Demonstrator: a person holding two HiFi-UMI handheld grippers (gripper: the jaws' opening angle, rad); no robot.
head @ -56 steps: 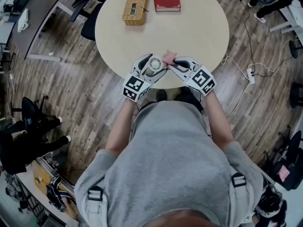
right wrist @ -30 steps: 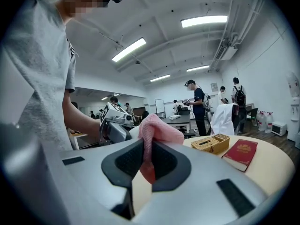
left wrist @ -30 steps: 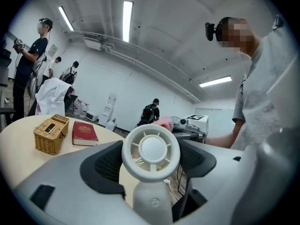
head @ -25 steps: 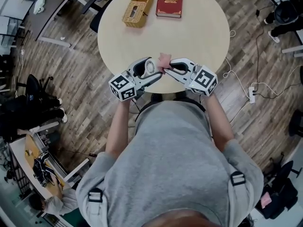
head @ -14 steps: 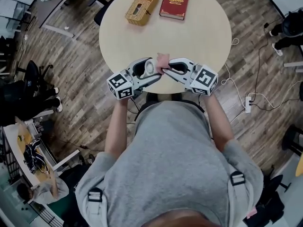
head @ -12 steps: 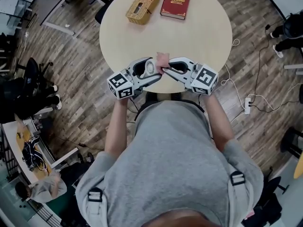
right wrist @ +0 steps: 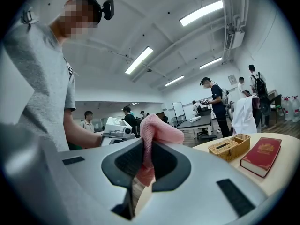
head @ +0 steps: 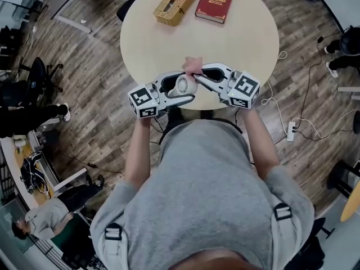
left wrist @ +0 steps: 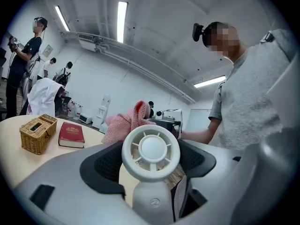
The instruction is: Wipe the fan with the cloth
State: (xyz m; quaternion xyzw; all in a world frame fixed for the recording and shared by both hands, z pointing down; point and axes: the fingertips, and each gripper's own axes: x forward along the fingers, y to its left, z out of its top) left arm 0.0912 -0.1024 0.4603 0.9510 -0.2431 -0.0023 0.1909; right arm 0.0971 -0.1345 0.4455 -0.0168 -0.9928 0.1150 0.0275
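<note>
1. The left gripper (head: 188, 89) has its fingers (left wrist: 101, 165) closed on the fan (left wrist: 151, 151). It is a small white handheld fan, and its round grille head shows between the black pads (in the left gripper view the stem runs down towards the camera).
2. The right gripper (head: 198, 76) reaches in from the fan's right. Its fingers (right wrist: 124, 165) are clamped on the cloth (right wrist: 157, 130), a bunched pink knit whose folded top sticks out past the fingertips.
3. In the head view the cloth lies right against the far rim of the fan's head. In the left gripper view it rises behind the fan, up and to the left of the grille.
4. The two grippers meet at the fan, their marker cubes angled out to either side of it.
5. A round pale desk (head: 225, 44) spreads out beyond the fan, which is held over the desk's near edge. No view shows whether the fan's base rests on the top.
6. Well beyond the fan, at the desk's far side, stand a woven basket (head: 175, 4) and a red book (head: 214, 3). They are just beside each other, with the basket on the left.
7. On the near side of the fan is the person's grey shirt (head: 202, 196), with both forearms stretched towards the fan.
</note>
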